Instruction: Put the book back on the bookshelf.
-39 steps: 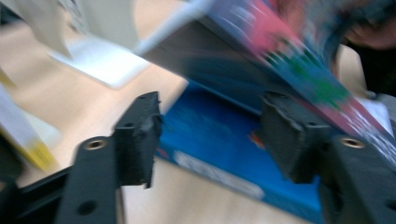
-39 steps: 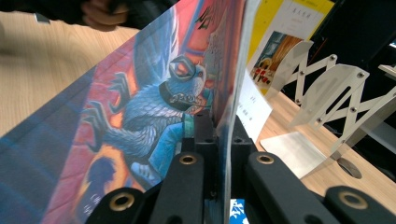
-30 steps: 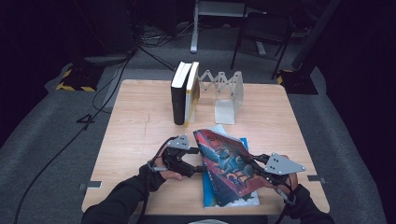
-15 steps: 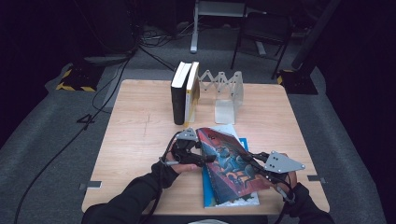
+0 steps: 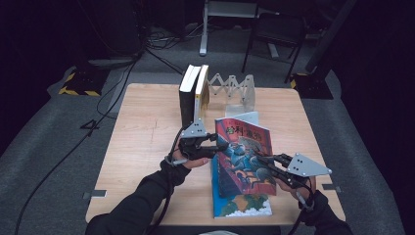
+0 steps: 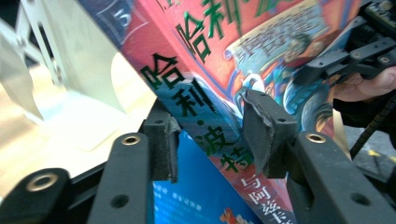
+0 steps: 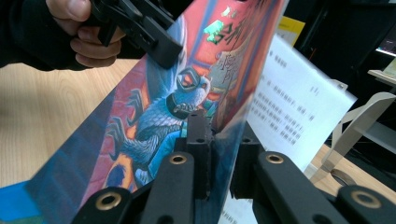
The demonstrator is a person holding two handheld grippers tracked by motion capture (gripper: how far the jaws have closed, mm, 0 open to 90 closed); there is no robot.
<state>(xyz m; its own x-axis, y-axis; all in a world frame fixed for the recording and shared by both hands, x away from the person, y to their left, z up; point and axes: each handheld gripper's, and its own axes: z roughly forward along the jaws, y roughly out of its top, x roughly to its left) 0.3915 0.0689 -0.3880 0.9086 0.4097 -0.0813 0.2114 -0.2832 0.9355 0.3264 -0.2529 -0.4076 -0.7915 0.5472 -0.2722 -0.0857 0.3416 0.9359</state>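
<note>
red book (image 5: 244, 154) now raised, left tool (image 5: 219, 145) just narrowed onto its spine, right tool (image 5: 264, 161) clamping its cover

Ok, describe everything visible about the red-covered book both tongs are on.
The red-covered book is a glossy paperback with green Chinese title lettering and a picture of a blue-white owl. It is tilted up off the table, its lower edge over a blue book lying flat. The left tongs, just closing, straddle its spine; the right tongs pinch its opposite edge. White printed pages show behind the cover.
</note>
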